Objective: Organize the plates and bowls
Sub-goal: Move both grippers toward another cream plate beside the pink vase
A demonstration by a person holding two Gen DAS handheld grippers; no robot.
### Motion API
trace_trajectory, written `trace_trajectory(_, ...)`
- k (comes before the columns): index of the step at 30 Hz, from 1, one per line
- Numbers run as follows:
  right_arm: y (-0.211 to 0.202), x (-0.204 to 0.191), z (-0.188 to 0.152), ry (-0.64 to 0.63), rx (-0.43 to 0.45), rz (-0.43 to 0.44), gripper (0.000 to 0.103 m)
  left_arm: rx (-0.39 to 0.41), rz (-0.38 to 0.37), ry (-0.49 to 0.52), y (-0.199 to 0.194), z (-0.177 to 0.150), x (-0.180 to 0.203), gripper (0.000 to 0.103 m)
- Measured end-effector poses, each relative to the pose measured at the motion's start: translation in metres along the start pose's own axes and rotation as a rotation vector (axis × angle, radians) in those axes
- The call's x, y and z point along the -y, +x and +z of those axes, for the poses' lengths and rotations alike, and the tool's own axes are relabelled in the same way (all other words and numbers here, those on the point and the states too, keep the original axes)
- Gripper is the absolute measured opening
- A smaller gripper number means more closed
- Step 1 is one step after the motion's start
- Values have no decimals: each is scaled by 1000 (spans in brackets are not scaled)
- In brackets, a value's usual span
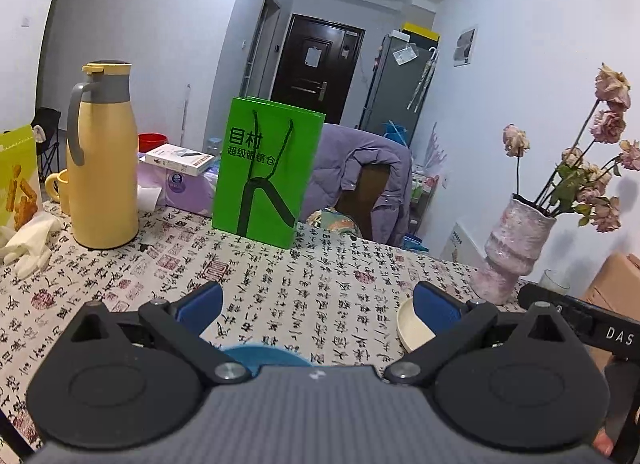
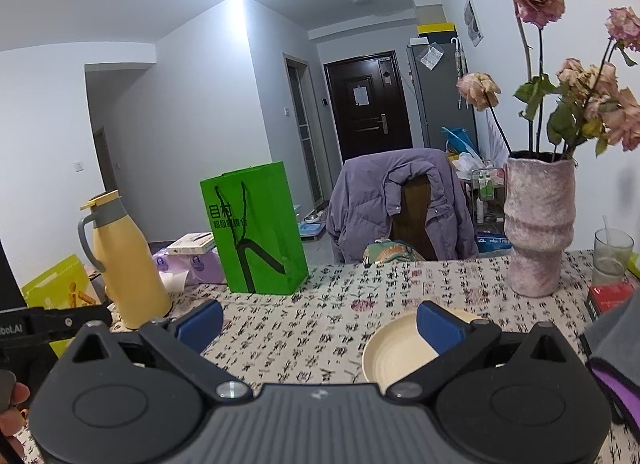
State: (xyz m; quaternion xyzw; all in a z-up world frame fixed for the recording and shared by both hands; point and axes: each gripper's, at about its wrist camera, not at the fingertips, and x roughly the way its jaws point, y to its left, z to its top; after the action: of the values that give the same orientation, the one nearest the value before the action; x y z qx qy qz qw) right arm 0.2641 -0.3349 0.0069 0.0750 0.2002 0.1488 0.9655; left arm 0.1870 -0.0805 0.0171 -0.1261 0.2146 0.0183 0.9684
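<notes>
Both our grippers, left gripper (image 1: 318,304) and right gripper (image 2: 320,322), gape wide, empty; cream plate (image 2: 394,352) lies near right on the tablecloth (image 2: 304,328).

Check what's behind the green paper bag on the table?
Behind the green paper bag, to its left, a white box lies on purple tissue packs. The bag hides whatever sits directly behind it.

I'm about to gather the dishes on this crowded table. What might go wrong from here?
1. The cream round plate lies close to the tall pink textured vase of dried roses; a wide swing of the open right gripper might topple it.
2. The blue dish sits mostly hidden under the open left gripper, so gripping it blind may slip.
</notes>
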Motion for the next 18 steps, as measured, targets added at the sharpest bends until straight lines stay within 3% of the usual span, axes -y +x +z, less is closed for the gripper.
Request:
trace_trajectory(12, 48, 25, 26, 41, 3, 34, 103, -19, 49, -17, 38, 15, 10, 103)
trace_trajectory(18, 62, 52, 18, 77, 5, 13, 103, -21, 66, -12, 56, 19, 21, 103)
